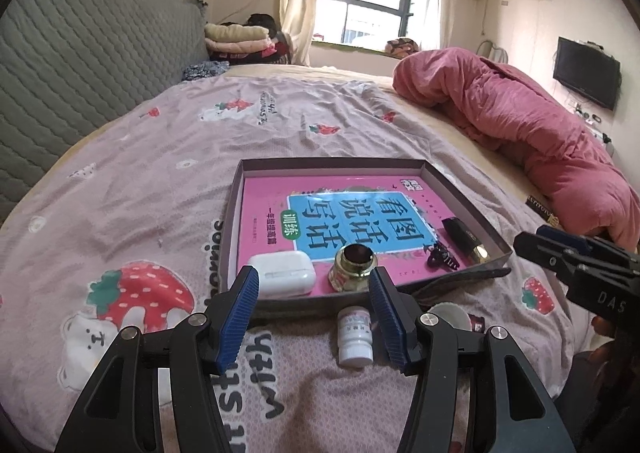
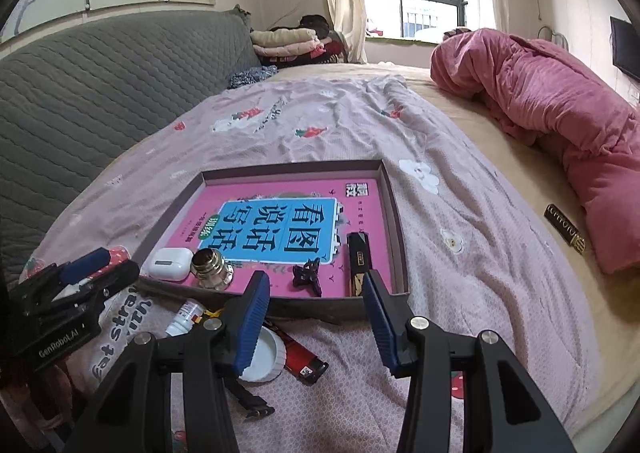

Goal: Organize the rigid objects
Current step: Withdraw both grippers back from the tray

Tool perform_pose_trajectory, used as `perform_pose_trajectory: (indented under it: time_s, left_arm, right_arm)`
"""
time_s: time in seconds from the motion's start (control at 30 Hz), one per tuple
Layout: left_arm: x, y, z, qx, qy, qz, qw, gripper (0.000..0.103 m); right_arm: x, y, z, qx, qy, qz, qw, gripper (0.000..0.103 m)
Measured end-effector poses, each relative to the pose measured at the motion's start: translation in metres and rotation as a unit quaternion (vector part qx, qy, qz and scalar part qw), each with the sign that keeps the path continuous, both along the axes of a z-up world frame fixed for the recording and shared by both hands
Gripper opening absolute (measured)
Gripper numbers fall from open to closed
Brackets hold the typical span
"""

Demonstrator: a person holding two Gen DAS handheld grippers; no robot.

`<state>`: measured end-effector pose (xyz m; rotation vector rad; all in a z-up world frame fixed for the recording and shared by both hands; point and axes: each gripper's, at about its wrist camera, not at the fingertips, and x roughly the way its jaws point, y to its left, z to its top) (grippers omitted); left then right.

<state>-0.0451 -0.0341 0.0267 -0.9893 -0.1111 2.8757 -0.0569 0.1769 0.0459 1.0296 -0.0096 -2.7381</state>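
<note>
On the bed, the tray [image 1: 236,213] already holds a book, earbud case [image 1: 282,275], jar [image 1: 354,267], clip and lipstick. Outside it wait a pill bottle [image 1: 354,337], cap and lighter [image 2: 302,359]. Both the left gripper [image 1: 314,317] and right gripper [image 2: 316,321] hover spread, empty.

From my left claw [image 1: 314,293], the tray [image 1: 472,189] lies at twelve o'clock on the bedspread [image 1: 140,181], with a book [image 1: 272,205] flat inside it. On the book's near edge sit the earbud case [image 1: 282,275] at eleven, the small jar [image 1: 354,267] just right of it, the hair clip [image 1: 438,253] at one, and the lipstick [image 1: 464,235] behind that. A pill bottle [image 1: 354,337] lies outside the tray, before its near wall, between my fingers. My right claw [image 2: 316,293] sits at three o'clock, with a lid [image 2: 266,353] and lighter [image 2: 302,359] before the tray. The rolled quilt [image 1: 520,113] lies at two.
</note>
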Motion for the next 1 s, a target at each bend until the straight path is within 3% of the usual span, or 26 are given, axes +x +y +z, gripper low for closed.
perform_pose_trajectory:
  time_s: [1.0]
  left_arm:
    - [0.025, -0.007, 0.01, -0.004, -0.009, 0.008, 0.9999, 0.059]
  right_arm:
    - [0.027, -0.009, 0.011, 0.033, 0.028, 0.014, 0.999, 0.049]
